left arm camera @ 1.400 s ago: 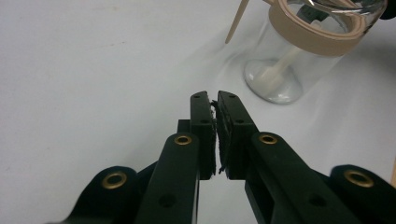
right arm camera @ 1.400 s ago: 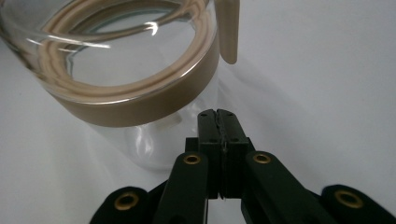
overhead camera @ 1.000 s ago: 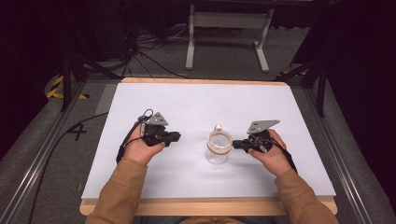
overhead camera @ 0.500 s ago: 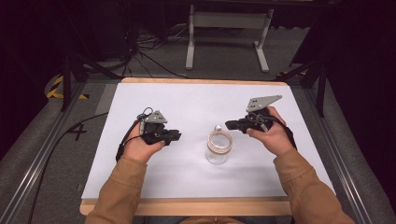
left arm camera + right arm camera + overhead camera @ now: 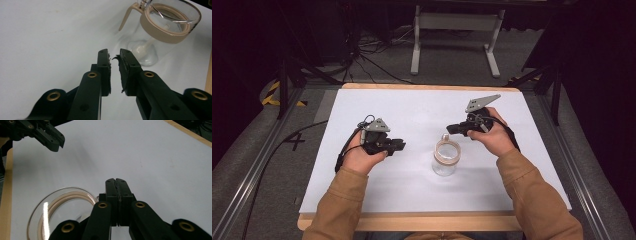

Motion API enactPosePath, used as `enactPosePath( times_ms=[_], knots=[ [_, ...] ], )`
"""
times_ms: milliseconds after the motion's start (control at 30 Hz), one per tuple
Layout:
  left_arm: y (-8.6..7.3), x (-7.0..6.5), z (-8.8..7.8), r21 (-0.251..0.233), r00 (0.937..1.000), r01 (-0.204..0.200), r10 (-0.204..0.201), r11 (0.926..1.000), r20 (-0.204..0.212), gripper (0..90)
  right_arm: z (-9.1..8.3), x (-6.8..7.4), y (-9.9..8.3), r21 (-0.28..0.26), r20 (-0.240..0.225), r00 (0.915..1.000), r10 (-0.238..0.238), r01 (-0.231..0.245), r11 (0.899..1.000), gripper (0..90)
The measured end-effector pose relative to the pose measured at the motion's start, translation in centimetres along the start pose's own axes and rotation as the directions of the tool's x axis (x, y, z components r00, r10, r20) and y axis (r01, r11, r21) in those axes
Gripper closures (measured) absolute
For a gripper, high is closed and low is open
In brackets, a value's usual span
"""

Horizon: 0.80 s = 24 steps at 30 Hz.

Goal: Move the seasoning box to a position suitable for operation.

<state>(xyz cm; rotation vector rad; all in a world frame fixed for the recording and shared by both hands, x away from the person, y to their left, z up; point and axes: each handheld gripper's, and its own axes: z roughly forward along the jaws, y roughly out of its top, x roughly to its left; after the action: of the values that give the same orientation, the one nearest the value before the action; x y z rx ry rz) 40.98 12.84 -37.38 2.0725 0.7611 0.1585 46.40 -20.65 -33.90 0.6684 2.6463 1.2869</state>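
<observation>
A clear glass jar point(image 5: 446, 158) with a tan collar at its mouth stands upright near the middle of the white table point(image 5: 412, 105). My left gripper point(image 5: 401, 145) lies low to the jar's left, its jaws a narrow gap apart with nothing between them. In the left gripper view the jar point(image 5: 170, 27) is just beyond my left gripper point(image 5: 113, 56). My right gripper point(image 5: 449, 129) hovers above and behind the jar's right side, shut on nothing. The right gripper view has my right gripper point(image 5: 115, 180) over the jar's rim point(image 5: 37, 213), with the left gripper point(image 5: 56, 143) farther off.
The table's wooden edge point(image 5: 412, 221) runs along the near side. On the floor beyond the table stand a grey metal frame point(image 5: 457, 22) and loose cables point(image 5: 362, 55). Metal rails point(image 5: 257, 170) flank the table.
My right gripper has left the jar's right side and risen toward the far side, with its jaws closed. The left gripper and the jar have stayed put.
</observation>
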Motion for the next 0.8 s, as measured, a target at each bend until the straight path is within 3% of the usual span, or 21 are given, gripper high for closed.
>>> enactPosePath(
  times_ms=[133,533,800],
  knots=[
    [0.0,0.0,0.2,0.008,1.0,-0.006,0.006,0.9999,0.002,79.1,0.4,0.3,0.0,0.002,-0.023,0.9997,-0.011,0.011,1.0,90.0],
    [0.1,-0.5,0.6,0.027,0.9993,-0.026,0.025,0.9993,0.029,79.5,1.0,0.0,-0.1,0.018,-0.025,0.9997,0.0,0.001,1.0,90.0],
    [0.7,-2.2,1.7,0.033,0.9943,-0.067,0.064,0.9972,0.085,80.8,1.1,-0.3,-0.1,0.013,-0.03,0.9993,0.023,-0.023,1.0,90.0]
  ],
)
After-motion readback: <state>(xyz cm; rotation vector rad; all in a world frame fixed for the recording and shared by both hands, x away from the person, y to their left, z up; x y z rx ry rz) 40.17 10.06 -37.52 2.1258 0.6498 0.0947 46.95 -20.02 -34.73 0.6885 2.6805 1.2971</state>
